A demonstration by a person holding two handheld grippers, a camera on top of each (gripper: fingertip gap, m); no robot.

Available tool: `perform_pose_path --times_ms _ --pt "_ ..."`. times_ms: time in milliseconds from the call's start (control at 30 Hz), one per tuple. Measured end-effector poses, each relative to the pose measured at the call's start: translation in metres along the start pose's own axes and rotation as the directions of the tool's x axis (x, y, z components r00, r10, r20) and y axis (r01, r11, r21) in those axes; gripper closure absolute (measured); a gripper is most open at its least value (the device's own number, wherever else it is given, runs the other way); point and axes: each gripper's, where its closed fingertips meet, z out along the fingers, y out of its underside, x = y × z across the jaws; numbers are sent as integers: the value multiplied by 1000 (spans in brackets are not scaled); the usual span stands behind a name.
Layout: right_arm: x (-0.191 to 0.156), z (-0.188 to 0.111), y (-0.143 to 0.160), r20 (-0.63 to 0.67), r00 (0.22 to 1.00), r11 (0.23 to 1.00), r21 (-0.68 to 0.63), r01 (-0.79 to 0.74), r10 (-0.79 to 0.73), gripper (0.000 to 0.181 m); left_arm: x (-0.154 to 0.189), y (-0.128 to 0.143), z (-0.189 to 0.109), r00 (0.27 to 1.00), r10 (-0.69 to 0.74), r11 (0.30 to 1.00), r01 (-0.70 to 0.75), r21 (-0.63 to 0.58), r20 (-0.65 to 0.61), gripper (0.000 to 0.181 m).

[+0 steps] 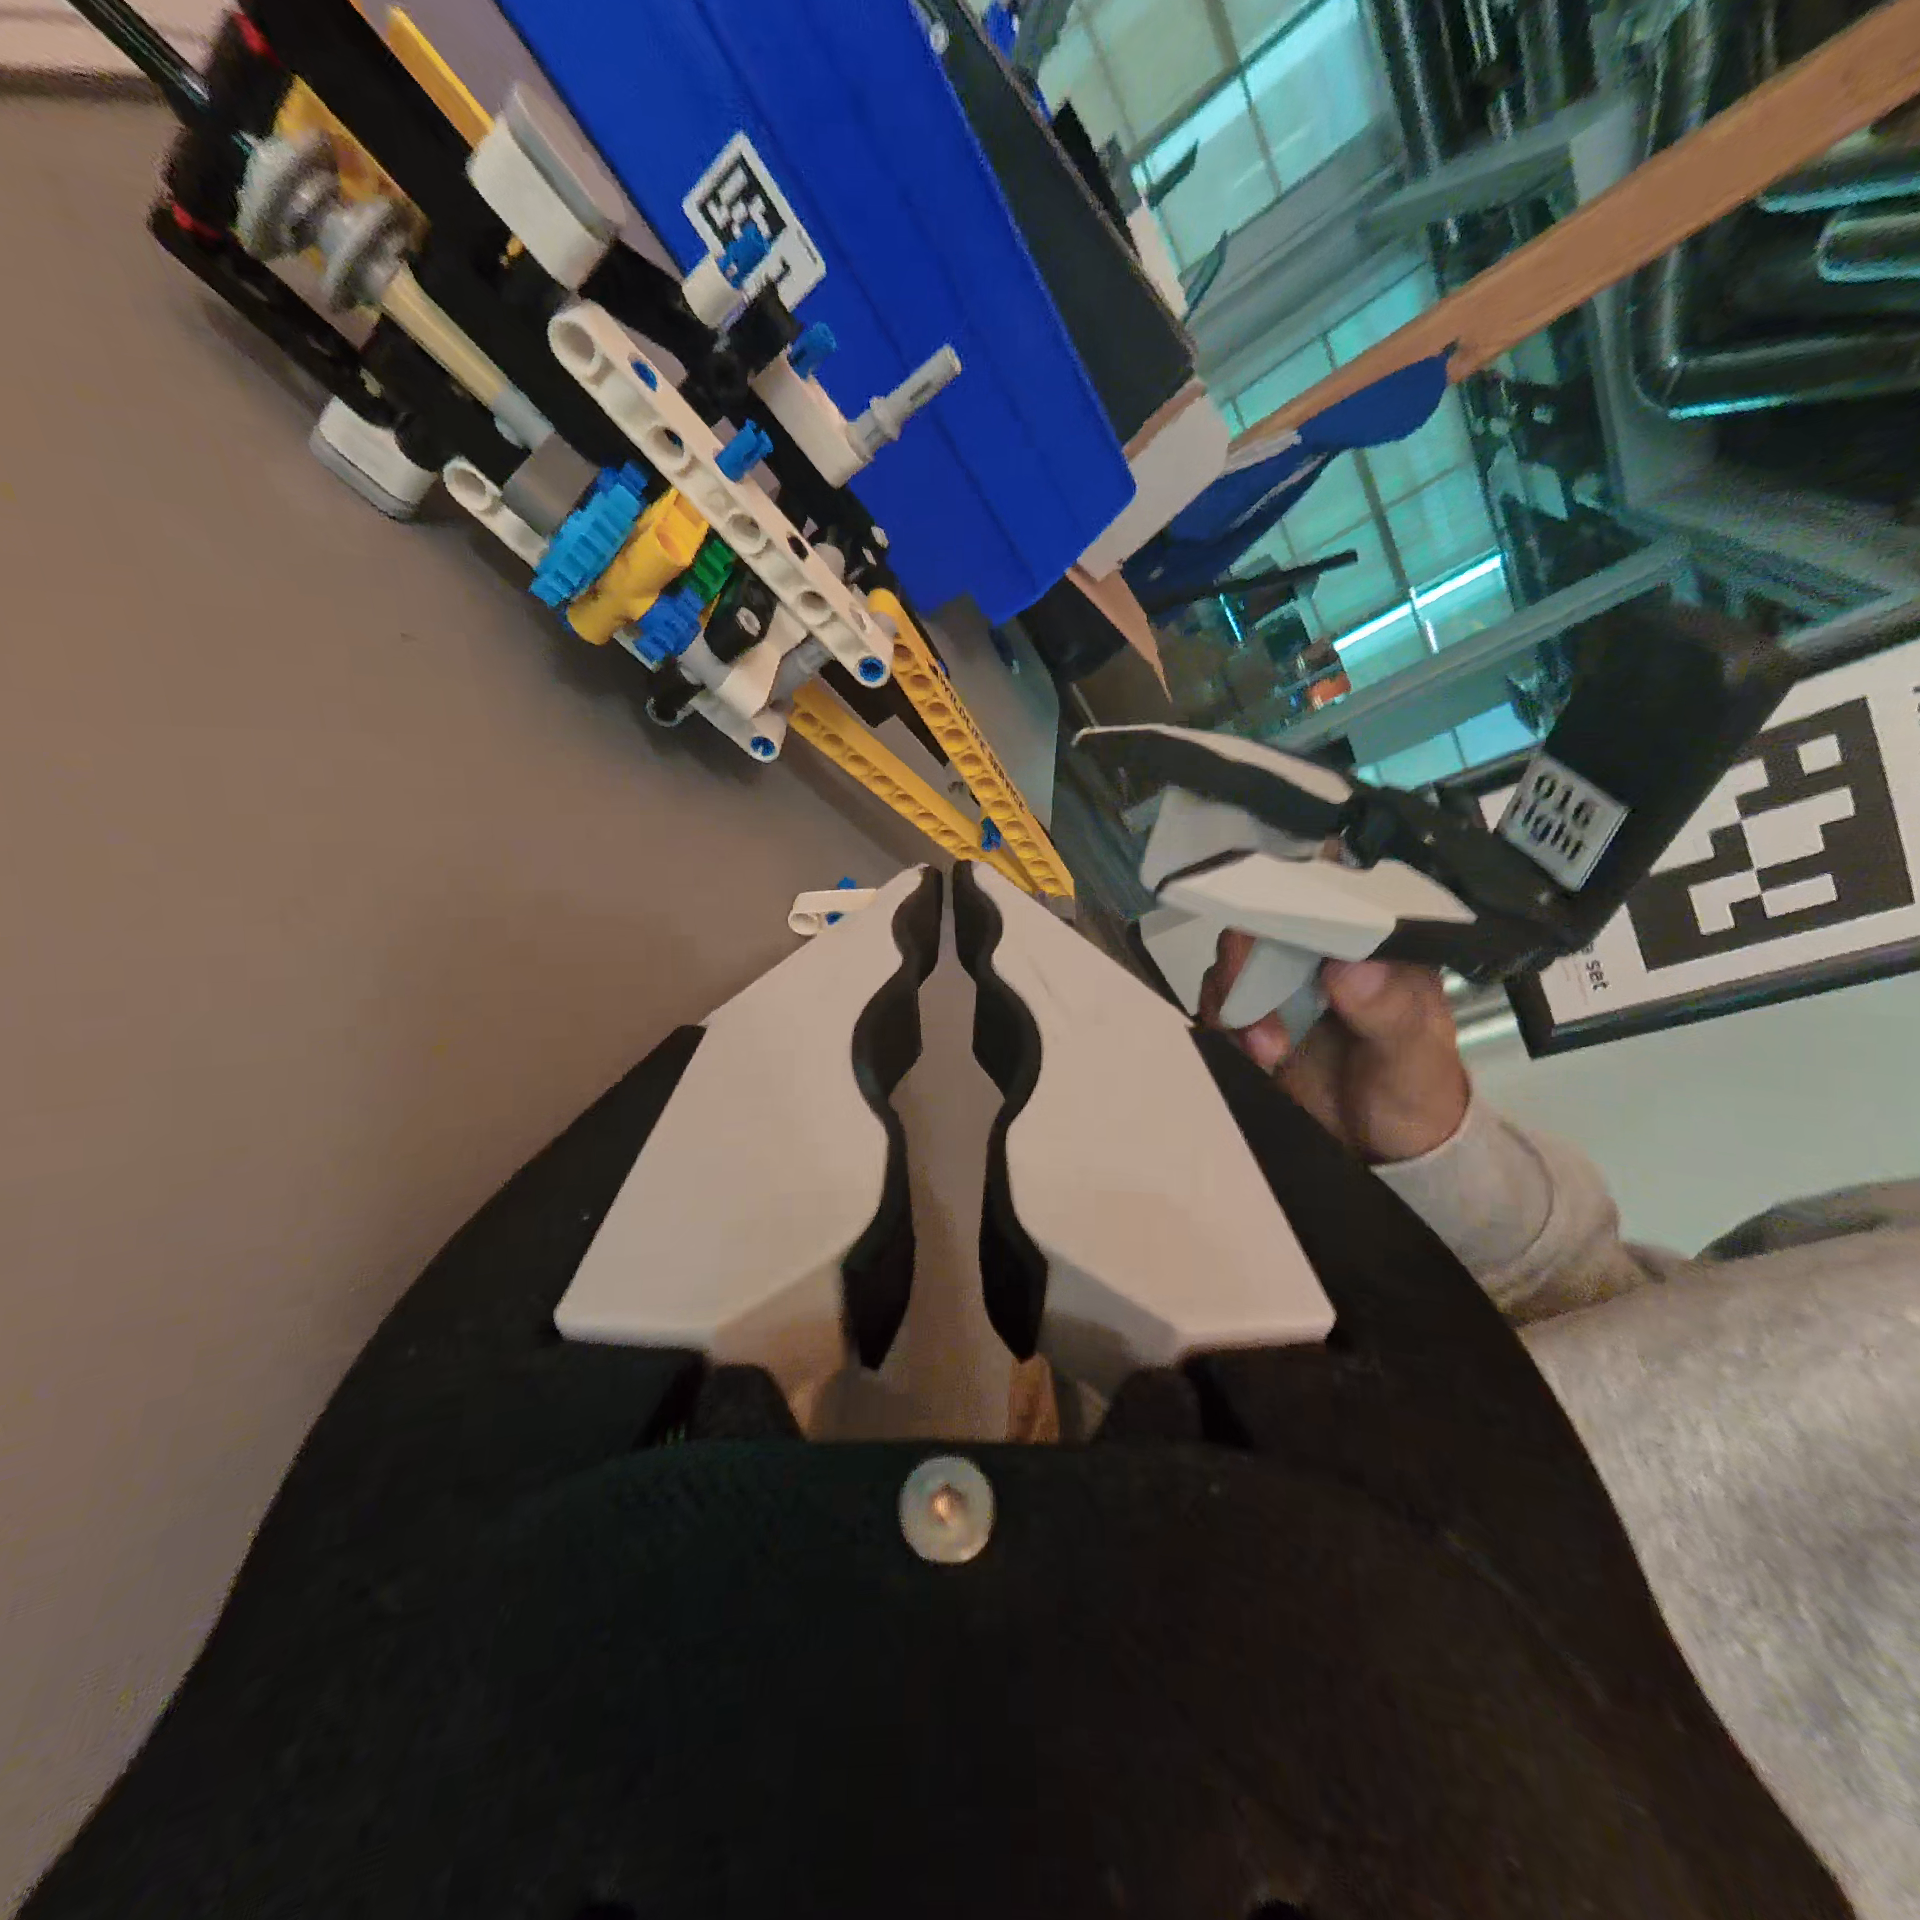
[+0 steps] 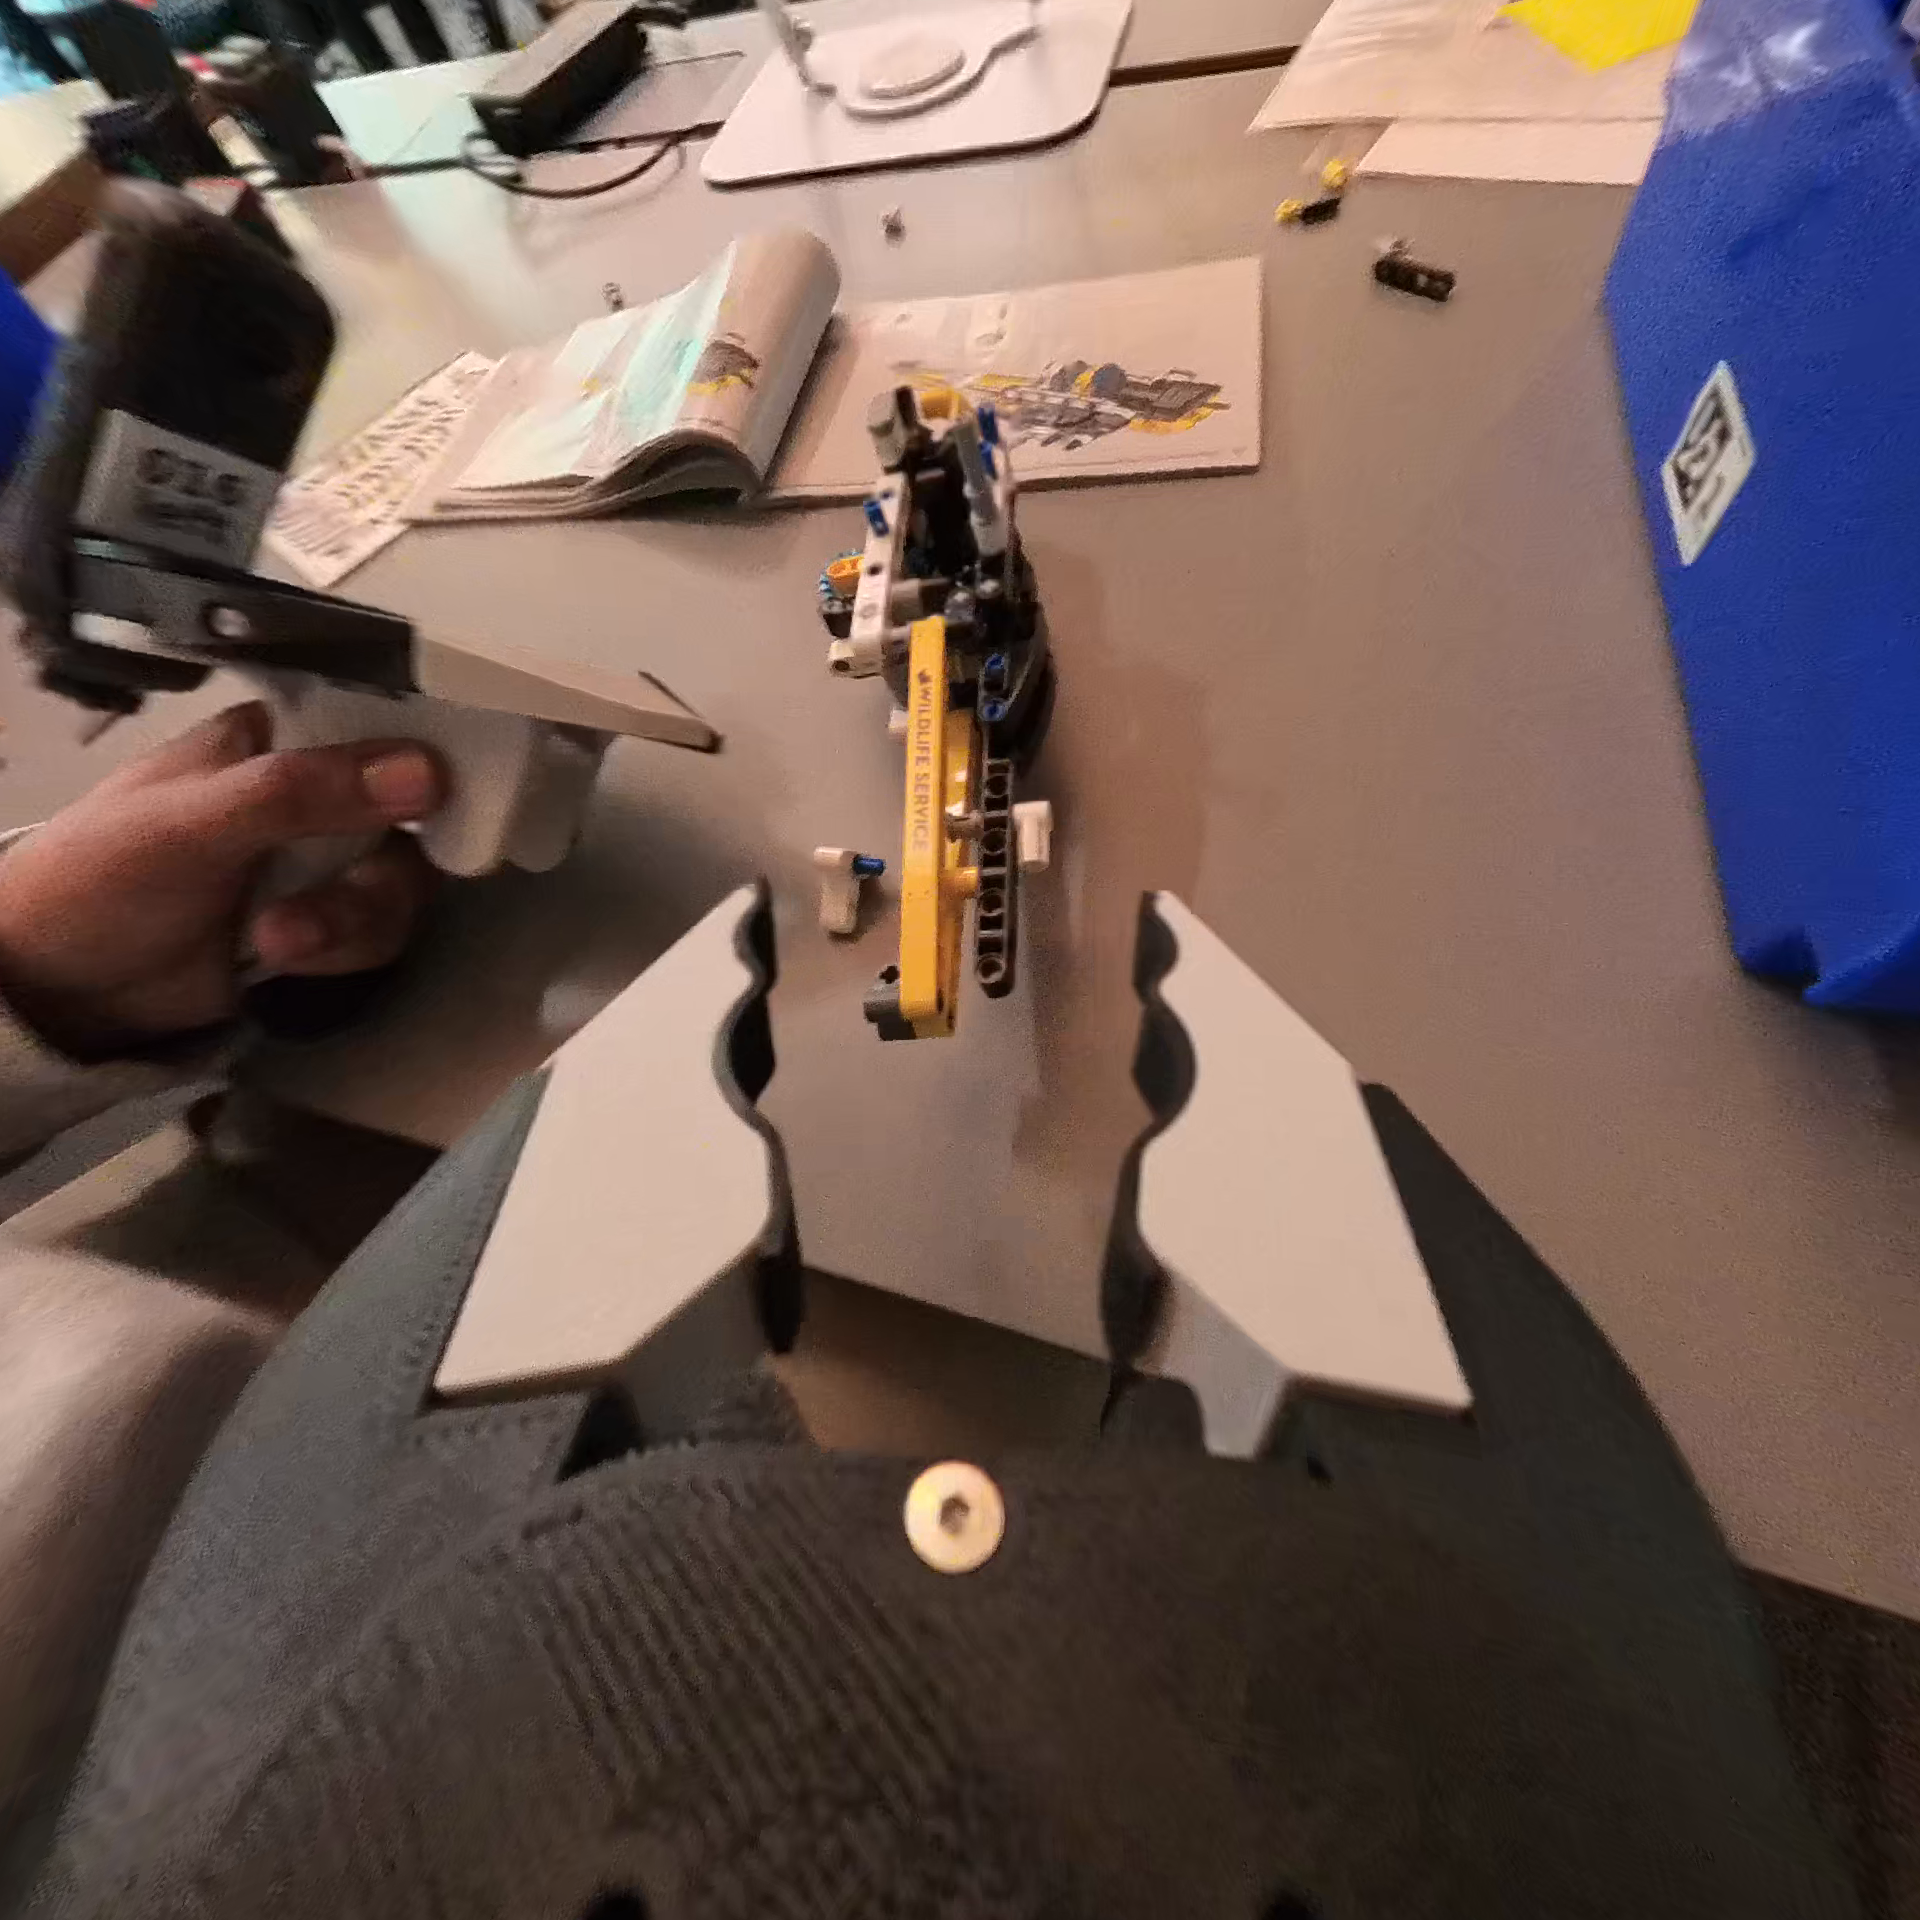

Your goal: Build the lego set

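The partly built lego model (image 2: 940, 623) lies on the grey table, with a long yellow beam (image 2: 925, 831) and a black beam pointing at me. My right gripper (image 2: 956, 904) is open and empty, its fingertips on either side of the model's near end and a little above it. A small white piece with a blue pin (image 2: 842, 883) lies just left of the yellow beam. My left gripper (image 1: 948, 883) is shut with nothing visible between its tips. It hovers near the small white piece (image 1: 821, 909) and the model's (image 1: 675, 520) yellow beams. The left gripper (image 2: 696, 732) also shows in the right wrist view, left of the model.
An open instruction booklet (image 2: 665, 416) and a flat page (image 2: 1081, 395) lie behind the model. A blue box (image 2: 1787, 520) stands at the right. Loose small pieces (image 2: 1413, 275) lie farther back. A hand (image 2: 208, 831) holds the left gripper. The right gripper (image 1: 1117, 831) shows at the table's edge.
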Motion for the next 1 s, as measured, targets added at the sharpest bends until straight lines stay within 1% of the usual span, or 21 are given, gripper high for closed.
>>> perform_pose_path --times_ms 67,100,200,233,267,300,400,467,533,600,667,700,733,767,800,867,933,1000 --pt "1 14 8 -30 1000 1000 8 -9 9 105 1 -4 -3 1000 -1 999 1 33 7 176" --pt "0 21 12 -26 999 1000 2 -20 20 106 1 -4 -4 1000 -3 999 2 36 14 172" --pt "-2 35 16 20 999 998 -26 -48 49 121 9 -5 -8 999 29 999 -30 22 35 158" --pt "0 37 17 37 998 998 -36 -47 48 131 10 -6 -9 997 50 998 -51 21 56 153" --pt "2 38 18 60 997 998 -54 -46 49 148 12 -7 -11 994 75 997 -77 20 75 150" --pt "3 39 18 97 994 996 -68 -51 57 155 14 -8 -13 991 101 994 -103 21 92 147" --pt "5 40 13 197 973 992 -69 -105 117 158 16 -12 -18 972 180 982 -187 36 153 138" --pt "7 39 8 254 950 984 -49 -174 181 159 17 -14 -19 956 227 971 -237 38 185 132" --pt "8 38 0 324 902 956 -25 -291 284 160 20 -12 -17 946 261 963 -270 18 193 128" --pt "9 36 -9 410 825 907 -12 -422 389 160 22 -10 -14 938 284 957 -291 6 197 127" --pt "10 32 -16 483 750 859 -9 -511 452 160 24 -11 -14 934 294 952 -306 30 202 126" --pt "10 29 -19 509 724 843 -8 -537 466 161 25 -16 -16 922 314 941 -334 55 228 125" --pt "9 27 -20 524 711 839 -13 -544 469 161 27 -22 -20 894 355 918 -389 78 272 124" --pt "7 26 -20 528 714 847 -19 -531 459 161 31 -28 -23 859 408 889 -451 79 308 121" --pt "6 25 -21 527 725 861 -25 -508 443 161 35 -32 -25 817 469 856 -514 55 336 116" --pt "2 25 -25 528 744 885 -30 -465 409 161 41 -33 -23 727 592 787 -614 -59 348 107" --pt "-4 27 -31 546 746 904 -49 -426 381 161 39 -28 -14 653 692 719 -663 -208 309 94" --pt "-14 29 -38 583 735 925 -81 -371 346 161 35 -27 -7 560 785 619 -710 -335 264 91"
